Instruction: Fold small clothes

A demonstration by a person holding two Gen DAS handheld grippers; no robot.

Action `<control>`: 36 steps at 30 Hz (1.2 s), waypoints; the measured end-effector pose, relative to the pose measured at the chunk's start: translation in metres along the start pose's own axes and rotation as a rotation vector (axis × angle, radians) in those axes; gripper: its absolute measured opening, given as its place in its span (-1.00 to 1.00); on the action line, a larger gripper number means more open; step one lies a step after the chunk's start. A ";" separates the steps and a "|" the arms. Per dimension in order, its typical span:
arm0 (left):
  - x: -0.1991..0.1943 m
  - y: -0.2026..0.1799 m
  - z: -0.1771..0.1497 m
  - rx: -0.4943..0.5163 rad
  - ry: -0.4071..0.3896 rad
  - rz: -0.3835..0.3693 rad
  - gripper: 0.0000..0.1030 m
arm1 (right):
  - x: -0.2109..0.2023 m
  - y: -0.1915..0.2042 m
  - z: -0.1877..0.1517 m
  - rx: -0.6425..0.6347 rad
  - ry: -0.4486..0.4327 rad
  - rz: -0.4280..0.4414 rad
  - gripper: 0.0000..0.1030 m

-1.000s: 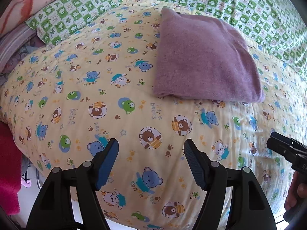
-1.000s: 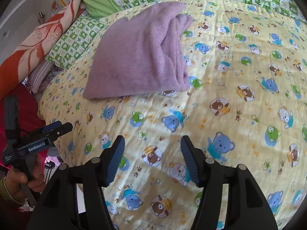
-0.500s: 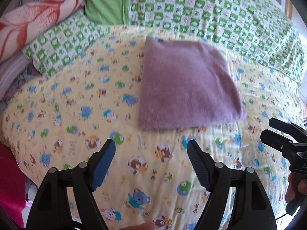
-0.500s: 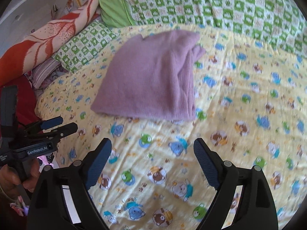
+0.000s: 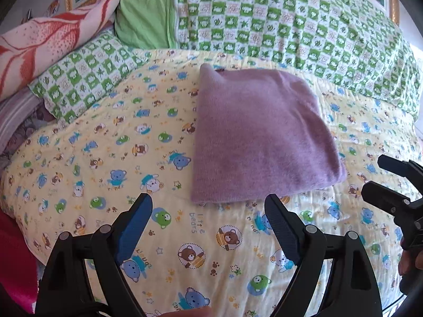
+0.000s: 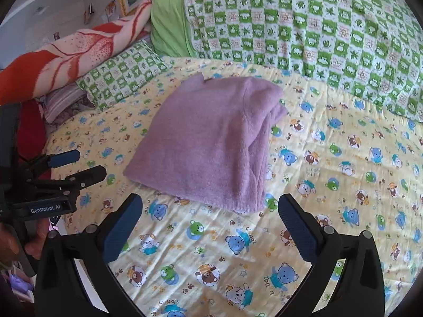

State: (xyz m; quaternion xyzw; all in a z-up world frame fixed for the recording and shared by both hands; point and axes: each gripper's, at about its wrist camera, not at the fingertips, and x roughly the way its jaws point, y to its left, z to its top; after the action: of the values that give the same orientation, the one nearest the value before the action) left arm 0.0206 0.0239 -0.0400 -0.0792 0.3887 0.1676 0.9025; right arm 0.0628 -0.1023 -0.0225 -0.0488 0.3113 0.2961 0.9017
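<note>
A folded purple knit garment (image 5: 261, 137) (image 6: 211, 142) lies flat on the yellow bear-print quilt (image 5: 105, 158) (image 6: 343, 171). My left gripper (image 5: 208, 206) hovers over the quilt just short of the garment's near edge, its jaws opening with nothing between them. My right gripper (image 6: 208, 206) hangs likewise before the garment's near corner, jaws opening wide and empty. Each gripper shows at the edge of the other's view: the right gripper (image 5: 375, 177) at the right, the left gripper (image 6: 84, 166) at the left, held by a hand.
A green checked blanket (image 5: 290, 21) (image 6: 317, 26) and a plain green cloth (image 5: 145, 13) lie behind the garment. A red-and-cream leaf-print blanket (image 5: 45, 42) (image 6: 66, 52) and a checked pillow (image 5: 79, 79) sit at the left. The bed's edge drops off at lower left.
Both grippers have risen and drawn back from the quilt, and their jaws have spread wider. The folded garment now sits lower and more central in both views.
</note>
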 end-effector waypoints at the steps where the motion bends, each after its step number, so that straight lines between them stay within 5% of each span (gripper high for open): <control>1: 0.003 -0.001 -0.002 0.000 0.004 0.002 0.70 | 0.003 0.000 0.000 0.000 0.005 -0.003 0.99; 36: 0.036 -0.015 0.011 0.005 0.012 0.011 0.74 | 0.050 -0.007 -0.006 0.029 0.008 -0.072 0.99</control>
State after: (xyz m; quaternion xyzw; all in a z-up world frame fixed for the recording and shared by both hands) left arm 0.0570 0.0213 -0.0589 -0.0758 0.3950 0.1711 0.8994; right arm 0.0952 -0.0848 -0.0574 -0.0479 0.3174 0.2588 0.9110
